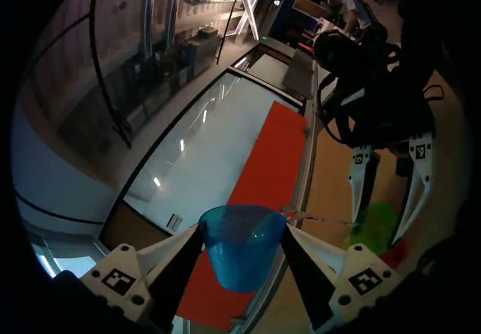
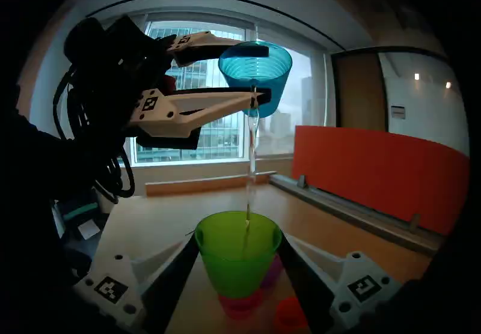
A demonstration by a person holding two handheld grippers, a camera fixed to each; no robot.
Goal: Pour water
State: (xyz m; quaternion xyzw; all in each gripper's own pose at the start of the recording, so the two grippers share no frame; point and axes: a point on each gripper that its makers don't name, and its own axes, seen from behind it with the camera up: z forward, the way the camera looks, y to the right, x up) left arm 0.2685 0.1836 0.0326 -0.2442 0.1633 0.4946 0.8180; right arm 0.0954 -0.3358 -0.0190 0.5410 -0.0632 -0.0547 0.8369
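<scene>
My left gripper point(image 1: 242, 251) is shut on a blue cup point(image 1: 240, 245), tipped so a thin stream of water point(image 1: 312, 217) runs from its rim. In the right gripper view the same blue cup point(image 2: 255, 74) hangs high, held sideways by the left gripper point(image 2: 252, 72), and the water stream point(image 2: 250, 166) falls straight into a green cup point(image 2: 238, 259). My right gripper point(image 2: 238, 261) is shut on that green cup, held upright above the wooden table point(image 2: 174, 214). The green cup point(image 1: 376, 226) also sits between the right gripper's fingers point(image 1: 416, 184) in the left gripper view.
Small pink and red cups point(image 2: 264, 301) stand on the table under the green cup. An orange partition point(image 2: 385, 175) with a metal rail runs along the table's far side. A window point(image 2: 192, 136) lies behind. Cables and a person's dark sleeve point(image 2: 90, 130) are at the left.
</scene>
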